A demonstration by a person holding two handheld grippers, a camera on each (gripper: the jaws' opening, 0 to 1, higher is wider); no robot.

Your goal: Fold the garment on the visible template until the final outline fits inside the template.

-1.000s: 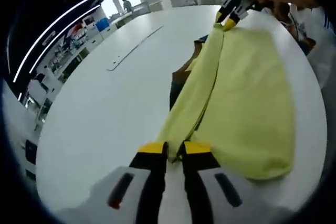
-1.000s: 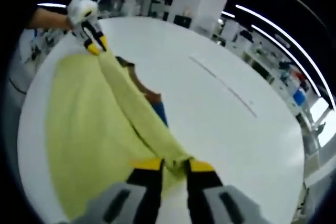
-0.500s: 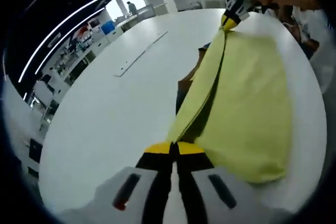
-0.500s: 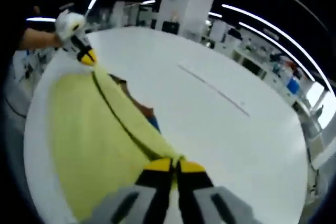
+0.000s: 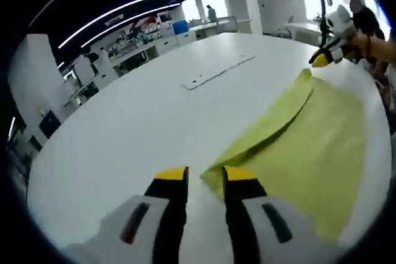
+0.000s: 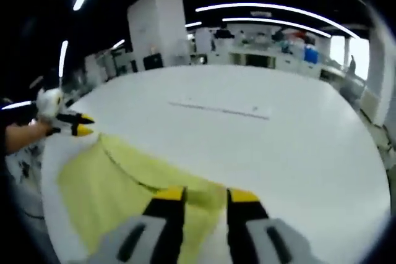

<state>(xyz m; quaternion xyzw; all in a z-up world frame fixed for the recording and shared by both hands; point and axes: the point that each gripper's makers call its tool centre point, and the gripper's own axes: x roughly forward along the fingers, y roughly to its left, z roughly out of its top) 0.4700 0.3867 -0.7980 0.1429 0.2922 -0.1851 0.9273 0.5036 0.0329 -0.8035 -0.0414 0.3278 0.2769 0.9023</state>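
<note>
Garment (image 5: 309,146) flat, near edge behind left claw (image 5: 205,177).

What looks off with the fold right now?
The yellow garment lies on the white table with its folded edge rumpled and slanting, not flat. Both grippers, left and right, are open and off the cloth.

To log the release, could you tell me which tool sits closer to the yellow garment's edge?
The left tool, jaws open beside the folded garment edge; the right tool hovers clear of its corner.
</note>
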